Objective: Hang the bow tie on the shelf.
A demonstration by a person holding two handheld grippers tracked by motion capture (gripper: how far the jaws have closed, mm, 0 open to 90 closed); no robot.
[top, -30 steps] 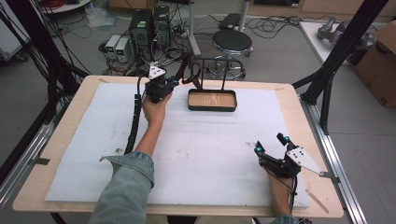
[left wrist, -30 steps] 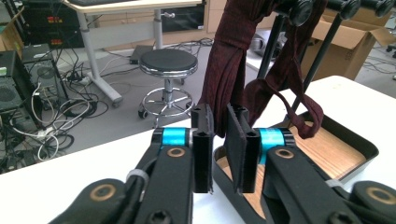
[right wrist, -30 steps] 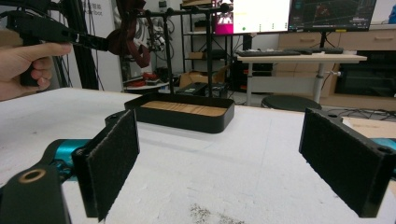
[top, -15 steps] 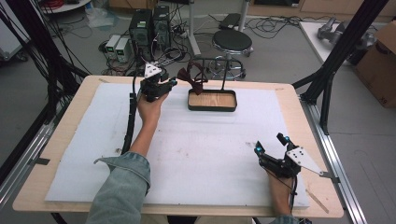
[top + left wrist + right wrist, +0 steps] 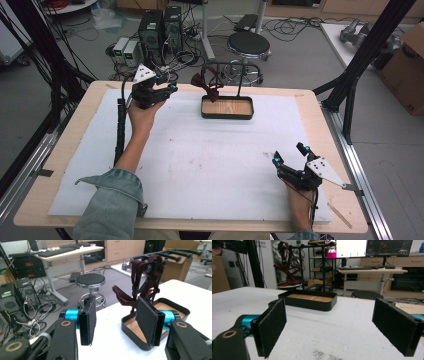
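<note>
A dark red bow tie hangs by its strap from the crossbar of a black stand whose wooden-floored tray sits at the table's far middle. My left gripper is raised to the left of the stand, apart from the tie. Its jaws have just been opening and nothing is between them. In the left gripper view the bow tie and tray lie just beyond the open left gripper. My right gripper rests open at the near right. Its own view shows the right gripper empty, the bow tie far off.
A white foam mat covers the wooden table. Beyond the far edge stand a black stool and computer boxes among cables. Black frame posts rise at the right, a cardboard box beyond them.
My left gripper has let go of the bow tie, opened, and drawn back to the left and up from the stand. The tie stays hanging on the bar. The right gripper has not moved.
</note>
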